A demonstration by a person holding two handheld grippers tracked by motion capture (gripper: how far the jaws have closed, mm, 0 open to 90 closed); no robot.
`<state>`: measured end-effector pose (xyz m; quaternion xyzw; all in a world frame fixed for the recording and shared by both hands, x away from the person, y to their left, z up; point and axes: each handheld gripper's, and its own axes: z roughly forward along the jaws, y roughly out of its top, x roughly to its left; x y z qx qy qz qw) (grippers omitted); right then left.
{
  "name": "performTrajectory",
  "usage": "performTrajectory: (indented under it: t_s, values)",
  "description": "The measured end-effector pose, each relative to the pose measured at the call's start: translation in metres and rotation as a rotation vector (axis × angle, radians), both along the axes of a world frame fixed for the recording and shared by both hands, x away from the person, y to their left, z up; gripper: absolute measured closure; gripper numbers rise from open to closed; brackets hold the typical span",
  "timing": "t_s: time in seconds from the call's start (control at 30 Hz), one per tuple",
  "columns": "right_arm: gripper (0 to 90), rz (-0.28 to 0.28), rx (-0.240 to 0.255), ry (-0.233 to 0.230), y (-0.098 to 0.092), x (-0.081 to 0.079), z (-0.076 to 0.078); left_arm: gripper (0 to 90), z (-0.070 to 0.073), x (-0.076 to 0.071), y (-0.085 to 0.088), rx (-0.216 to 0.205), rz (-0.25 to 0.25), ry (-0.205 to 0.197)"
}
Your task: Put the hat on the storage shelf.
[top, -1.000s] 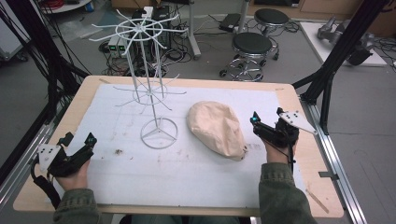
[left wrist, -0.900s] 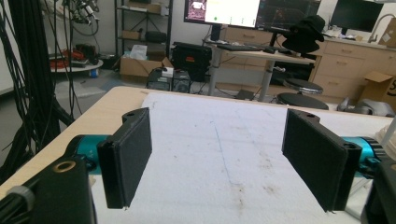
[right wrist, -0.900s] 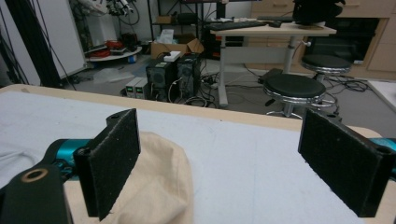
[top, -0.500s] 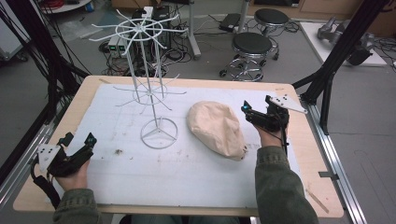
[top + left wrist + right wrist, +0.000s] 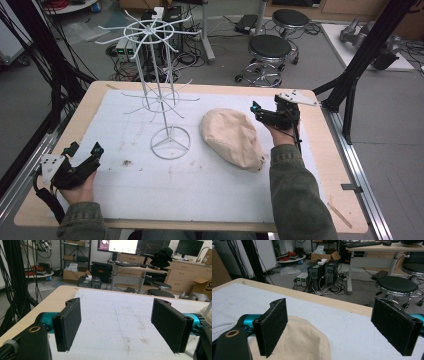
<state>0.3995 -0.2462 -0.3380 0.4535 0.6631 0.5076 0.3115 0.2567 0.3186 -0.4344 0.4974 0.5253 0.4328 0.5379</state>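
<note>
no readable text, cardboard box (image 5: 203, 291) lettering cut off and blurred

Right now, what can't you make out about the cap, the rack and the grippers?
- Cap: its underside is hidden in the high view; the right gripper view's bottom edge and a jaw cut off part of it.
- Wire rack: hook tips too thin to count in the high view.
- Left gripper: the hand hides its handle.

Beige fabric cap (image 5: 233, 138) lies on white-covered wooden table (image 5: 200, 185), beside white wire rack (image 5: 161, 95). Right claw (image 5: 264, 114) near cap's far edge. Left claw (image 5: 82, 156) well apart.
</note>
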Motion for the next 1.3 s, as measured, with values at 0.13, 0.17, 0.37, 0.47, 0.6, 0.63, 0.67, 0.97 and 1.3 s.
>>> performTrajectory:
  t_s: [0.13, 0.17, 0.37, 0.47, 0.6, 0.63, 0.67, 0.97, 1.3]
  values:
    - [13.0, 0.005, -0.012, 0.014, 0.007, 0.011, 0.002, 24.6, 0.0, 0.001, 0.0, 0.0, -0.002, 0.0]
    - [13.0, 0.01, -0.02, 0.02, 0.01, 0.014, 0.003, 24.6, 0.0, 0.001, 0.0, 0.0, -0.002, 0.001]
    - [13.1, 0.025, -0.03, 0.049, 0.024, 0.032, 0.003, 24.6, 0.0, 0.001, 0.0, -0.002, -0.003, -0.002]
    - [13.1, 0.041, -0.063, 0.06, 0.033, 0.042, 0.002, 24.6, 0.0, 0.003, 0.0, -0.008, -0.007, 0.001]
    - [13.0, 0.063, -0.094, 0.09, 0.045, 0.055, -0.004, 24.6, 0.0, 0.004, -0.001, -0.008, -0.012, -0.002]
    - [13.1, 0.069, -0.106, 0.097, 0.048, 0.059, -0.006, 24.6, 0.0, 0.005, -0.001, -0.008, -0.013, -0.002]
    - [13.1, 0.07, -0.118, 0.106, 0.05, 0.063, -0.007, 24.6, 0.0, 0.005, -0.001, -0.008, -0.013, -0.002]
    - [13.0, 0.124, -0.221, 0.221, 0.071, 0.092, -0.032, 24.6, 0.001, 0.006, 0.0, -0.008, -0.008, -0.016]
    - [12.9, 0.148, -0.249, 0.374, 0.072, 0.108, -0.064, 24.6, 0.001, 0.007, -0.002, -0.005, -0.019, -0.019]
